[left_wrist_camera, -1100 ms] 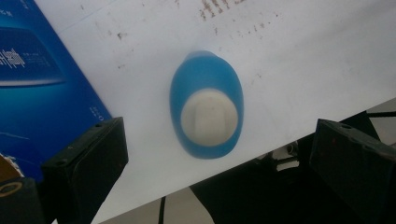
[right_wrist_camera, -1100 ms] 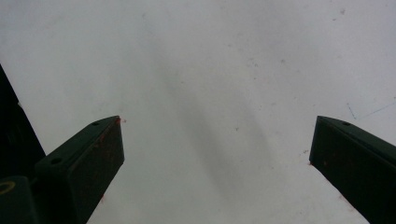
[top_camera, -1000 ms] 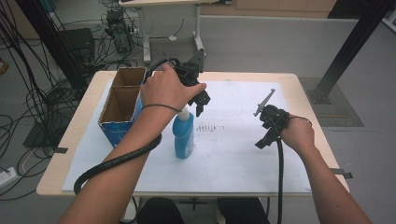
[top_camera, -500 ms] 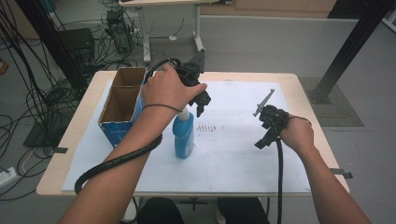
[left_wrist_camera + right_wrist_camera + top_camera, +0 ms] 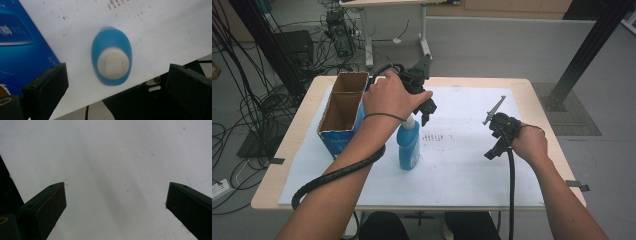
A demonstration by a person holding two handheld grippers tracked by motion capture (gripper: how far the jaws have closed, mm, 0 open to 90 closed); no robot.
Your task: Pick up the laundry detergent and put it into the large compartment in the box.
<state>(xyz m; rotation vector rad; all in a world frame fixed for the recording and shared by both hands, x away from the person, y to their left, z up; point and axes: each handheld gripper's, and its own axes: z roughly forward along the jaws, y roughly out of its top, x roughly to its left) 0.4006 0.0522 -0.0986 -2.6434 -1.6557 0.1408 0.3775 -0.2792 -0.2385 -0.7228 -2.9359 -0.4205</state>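
A wooden table (image 5: 539, 107) covered by a white sheet (image 5: 462, 165) is seen from above, grey floor and cables behind it. At the near edge two forearms come in from the bottom. On the right, nearer than the rest, the right gripper (image 5: 498, 137) is held low over bare sheet, well apart from everything else; in the right gripper view its jaws are spread wide with nothing between them, only white sheet (image 5: 112, 165) below. Left of centre a blue bottle (image 5: 409, 145) with a white cap is stood upright on the sheet. The left gripper (image 5: 428, 107) is held just above the bottle's cap, pointing down. In the left gripper view the bottle (image 5: 111, 56) is seen from straight above, in the gap between the wide-apart jaws, untouched by either. Just left of the bottle a blue cardboard box (image 5: 339, 117) is set, open at the top, split into two compartments, reaching toward the far left corner. Its blue side (image 5: 22, 42) is seen beside the bottle in the left gripper view. Faint dark marks (image 5: 436, 136) are printed on the sheet just right of the bottle.
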